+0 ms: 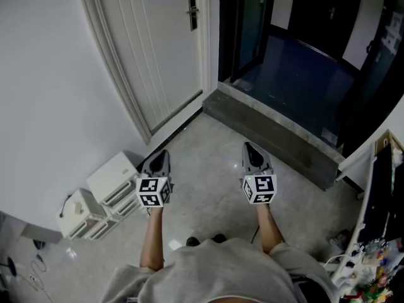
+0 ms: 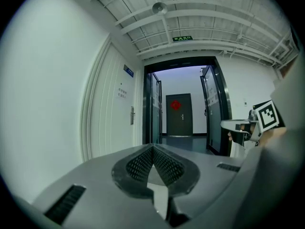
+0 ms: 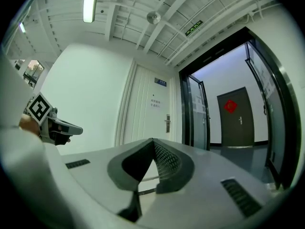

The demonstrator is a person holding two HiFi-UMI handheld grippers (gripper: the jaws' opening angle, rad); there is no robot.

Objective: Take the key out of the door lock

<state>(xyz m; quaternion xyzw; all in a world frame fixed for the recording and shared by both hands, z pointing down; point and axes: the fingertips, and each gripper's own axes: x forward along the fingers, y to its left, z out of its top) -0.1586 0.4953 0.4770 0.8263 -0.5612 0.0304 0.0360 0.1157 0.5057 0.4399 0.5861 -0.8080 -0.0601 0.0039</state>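
A white door [image 1: 158,49] stands shut ahead on the left, with a dark lock plate and handle [image 1: 192,12] near its right edge. That lock plate [image 2: 132,115] [image 3: 167,123] is small in both gripper views; no key can be made out at this distance. My left gripper [image 1: 162,154] and right gripper [image 1: 249,146] are held side by side over the floor, well short of the door. Each has its jaws shut with the tips meeting and nothing between them. In the left gripper view the left gripper [image 2: 152,148] points at the doorway; the right gripper [image 3: 152,140] points likewise.
Right of the white door an open dark doorway [image 1: 297,36] leads over a grey stone threshold [image 1: 271,125] into a corridor with a dark door [image 2: 178,114]. White boxes [image 1: 104,197] sit on the floor at the left wall. A cluttered shelf [image 1: 372,245] stands at the right.
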